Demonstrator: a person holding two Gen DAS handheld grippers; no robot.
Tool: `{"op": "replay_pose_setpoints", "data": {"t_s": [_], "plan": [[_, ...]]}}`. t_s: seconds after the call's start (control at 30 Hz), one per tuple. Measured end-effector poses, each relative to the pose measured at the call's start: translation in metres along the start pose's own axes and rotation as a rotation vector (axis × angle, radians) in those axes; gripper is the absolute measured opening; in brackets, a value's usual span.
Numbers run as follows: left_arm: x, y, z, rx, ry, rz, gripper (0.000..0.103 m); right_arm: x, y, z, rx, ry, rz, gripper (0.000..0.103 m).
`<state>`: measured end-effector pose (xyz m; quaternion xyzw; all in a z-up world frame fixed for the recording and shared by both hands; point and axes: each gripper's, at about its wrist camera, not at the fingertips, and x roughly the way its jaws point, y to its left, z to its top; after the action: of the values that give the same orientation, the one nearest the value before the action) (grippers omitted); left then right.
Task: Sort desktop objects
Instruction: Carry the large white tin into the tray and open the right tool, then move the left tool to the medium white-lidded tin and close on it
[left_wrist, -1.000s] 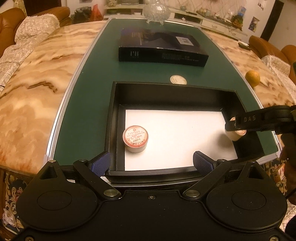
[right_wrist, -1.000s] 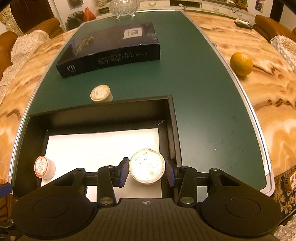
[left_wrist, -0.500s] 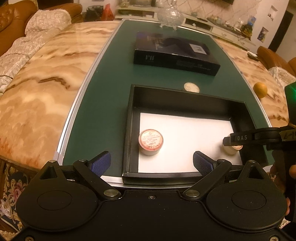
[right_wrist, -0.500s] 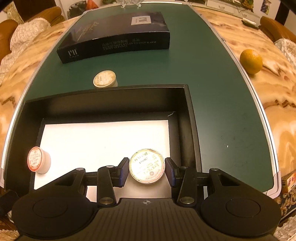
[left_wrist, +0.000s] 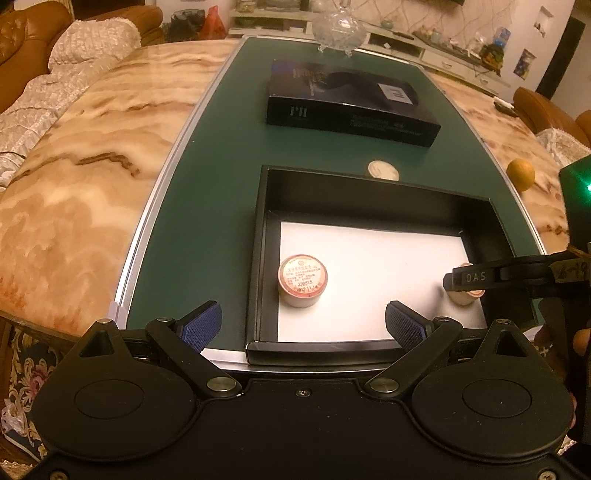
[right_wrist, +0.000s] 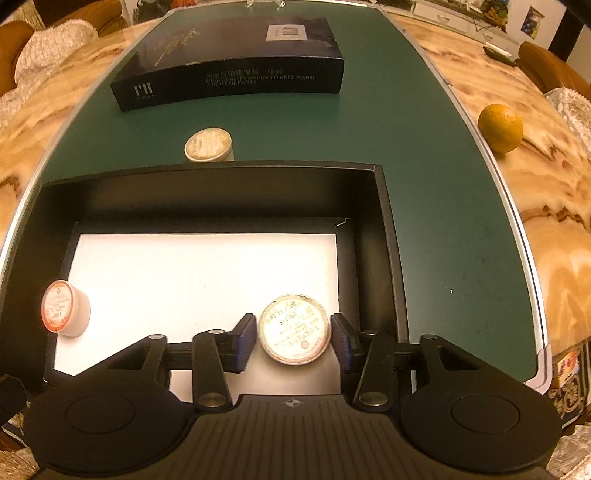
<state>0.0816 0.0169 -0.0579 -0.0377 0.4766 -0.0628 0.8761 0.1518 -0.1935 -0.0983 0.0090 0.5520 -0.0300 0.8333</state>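
Observation:
A black tray (left_wrist: 376, 192) with a white floor stands on the green mat (left_wrist: 229, 177). A red-lidded cup (left_wrist: 303, 280) sits in its near left part; it also shows in the right wrist view (right_wrist: 64, 312). My right gripper (right_wrist: 293, 338) is low in the tray's near right corner, its pads spread slightly apart from a pale-lidded cup (right_wrist: 294, 334) resting on the floor. In the left wrist view that cup (left_wrist: 466, 295) is half hidden behind a finger. A third cup (right_wrist: 208, 144) stands on the mat behind the tray. My left gripper (left_wrist: 303, 326) is open and empty at the tray's near edge.
A long dark box (right_wrist: 229, 62) lies across the mat behind the tray. An orange (right_wrist: 500, 127) sits on the marble tabletop (left_wrist: 74, 166) to the right. A glass bowl (left_wrist: 340, 33) stands at the far end. Sofas ring the table.
My right gripper lowered the pale-lidded cup into the tray's near right corner and its pads have parted from it. My left gripper drew back and left.

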Motion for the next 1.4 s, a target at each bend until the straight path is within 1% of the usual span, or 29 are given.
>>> {"op": "replay_pose_setpoints", "data": {"t_s": [0.03,0.07,0.17,0.27,0.3,0.37,0.5,0.57,0.6,0.63,0.67,0.77,0.87,0.93,1.07,1.23,1.4], "plan": [[0.0,0.0,0.0,0.001,0.0,0.002,0.097,-0.002,-0.002,-0.001,0.008,-0.008,0.006,0.058],[0.0,-0.001,0.001,0.001,0.001,0.004,0.097,-0.005,-0.003,-0.002,0.015,-0.015,0.013,0.061],[0.001,-0.003,0.002,0.006,0.003,0.011,0.097,-0.013,-0.01,-0.003,0.047,-0.037,0.041,0.062],[0.001,-0.007,0.005,0.018,0.001,0.022,0.097,-0.027,-0.019,-0.008,0.08,-0.08,0.073,0.062],[0.001,-0.009,0.006,0.021,-0.001,0.026,0.097,-0.033,-0.022,-0.012,0.1,-0.102,0.083,0.063],[0.002,-0.012,0.011,0.027,-0.009,0.038,0.098,-0.045,-0.03,-0.02,0.145,-0.148,0.096,0.07],[0.002,-0.026,0.028,0.047,-0.033,0.052,0.1,-0.061,-0.04,-0.05,0.289,-0.216,0.133,0.071],[0.004,-0.038,0.04,0.072,-0.055,0.061,0.102,-0.065,-0.034,-0.064,0.309,-0.24,0.129,0.071],[0.006,-0.044,0.045,0.086,-0.063,0.07,0.103,-0.069,-0.031,-0.068,0.305,-0.262,0.113,0.071],[0.009,-0.05,0.051,0.097,-0.066,0.08,0.103,-0.072,-0.027,-0.073,0.3,-0.284,0.098,0.075],[0.013,-0.057,0.058,0.107,-0.069,0.088,0.103,-0.075,-0.024,-0.076,0.302,-0.292,0.077,0.08],[0.027,-0.071,0.076,0.123,-0.062,0.097,0.103,-0.086,-0.025,-0.082,0.32,-0.341,0.076,0.083],[0.051,-0.079,0.087,0.119,-0.034,0.101,0.103,-0.094,-0.03,-0.082,0.317,-0.374,0.048,0.088],[0.066,-0.084,0.094,0.117,-0.015,0.104,0.103,-0.096,-0.038,-0.081,0.337,-0.389,0.038,0.089],[0.097,-0.093,0.108,0.113,0.023,0.109,0.103,-0.094,-0.055,-0.082,0.386,-0.398,0.05,0.089],[0.136,-0.106,0.126,0.108,0.07,0.116,0.103,-0.085,-0.075,-0.084,0.431,-0.393,0.057,0.089],[0.158,-0.112,0.131,0.096,0.085,0.108,0.103,-0.078,-0.086,-0.085,0.457,-0.385,0.069,0.089]]}}
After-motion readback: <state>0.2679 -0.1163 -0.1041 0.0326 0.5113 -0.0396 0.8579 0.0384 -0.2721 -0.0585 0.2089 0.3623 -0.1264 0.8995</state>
